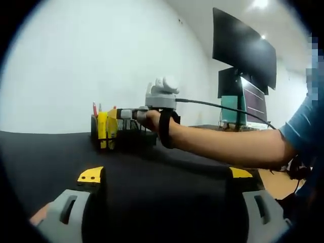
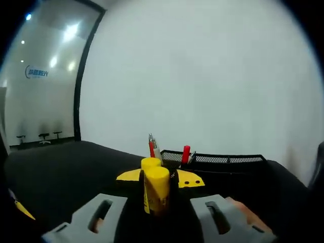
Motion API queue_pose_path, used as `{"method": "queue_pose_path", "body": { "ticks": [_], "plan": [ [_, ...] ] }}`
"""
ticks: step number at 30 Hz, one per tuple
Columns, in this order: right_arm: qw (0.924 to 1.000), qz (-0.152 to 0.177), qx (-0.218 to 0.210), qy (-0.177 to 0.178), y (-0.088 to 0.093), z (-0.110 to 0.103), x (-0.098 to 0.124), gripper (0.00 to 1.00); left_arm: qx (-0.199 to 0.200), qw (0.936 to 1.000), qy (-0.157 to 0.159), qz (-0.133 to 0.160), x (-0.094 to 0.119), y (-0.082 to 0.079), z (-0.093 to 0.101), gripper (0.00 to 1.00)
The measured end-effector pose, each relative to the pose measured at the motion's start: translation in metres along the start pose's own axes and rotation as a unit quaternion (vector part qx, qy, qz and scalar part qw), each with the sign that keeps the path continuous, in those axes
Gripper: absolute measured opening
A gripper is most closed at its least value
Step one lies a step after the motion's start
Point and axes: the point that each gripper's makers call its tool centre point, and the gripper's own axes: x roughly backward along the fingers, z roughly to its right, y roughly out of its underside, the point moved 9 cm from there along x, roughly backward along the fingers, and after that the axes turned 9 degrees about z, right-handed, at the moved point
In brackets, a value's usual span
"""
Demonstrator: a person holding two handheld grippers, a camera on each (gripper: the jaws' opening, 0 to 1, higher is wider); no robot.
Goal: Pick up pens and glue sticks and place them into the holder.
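Observation:
My right gripper is shut on an upright yellow glue stick. A second yellow glue stick stands just behind it, beside the black mesh holder. Red pens rise from the holder. In the left gripper view, the right gripper reaches in from the right in a person's hand. There it sits at the left end of the holder, where yellow glue sticks and a red pen stand. My left gripper hangs open low over the black table with nothing between its jaws.
The black table runs back to a white wall. The person's forearm crosses the right half of the left gripper view. Dark monitors stand at the far right. A dark glass doorway lies to the left in the right gripper view.

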Motion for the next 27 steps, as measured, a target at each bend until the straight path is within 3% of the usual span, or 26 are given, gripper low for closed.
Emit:
{"method": "queue_pose_path", "body": {
  "ticks": [10,24,27],
  "plan": [
    [0.9998,0.018,0.010,-0.003,-0.032,0.004,0.022,0.21,-0.004,0.9999,-0.008,-0.007,0.000,0.002,-0.001,0.91],
    [0.9987,0.031,0.038,0.014,-0.071,0.024,0.083,0.26,0.002,0.9995,-0.031,-0.006,0.001,0.002,-0.007,0.88],
    [0.9988,0.034,0.035,0.007,-0.076,0.025,0.096,0.27,0.010,0.9997,-0.023,-0.003,0.001,0.001,-0.005,0.87]
  ]
}}
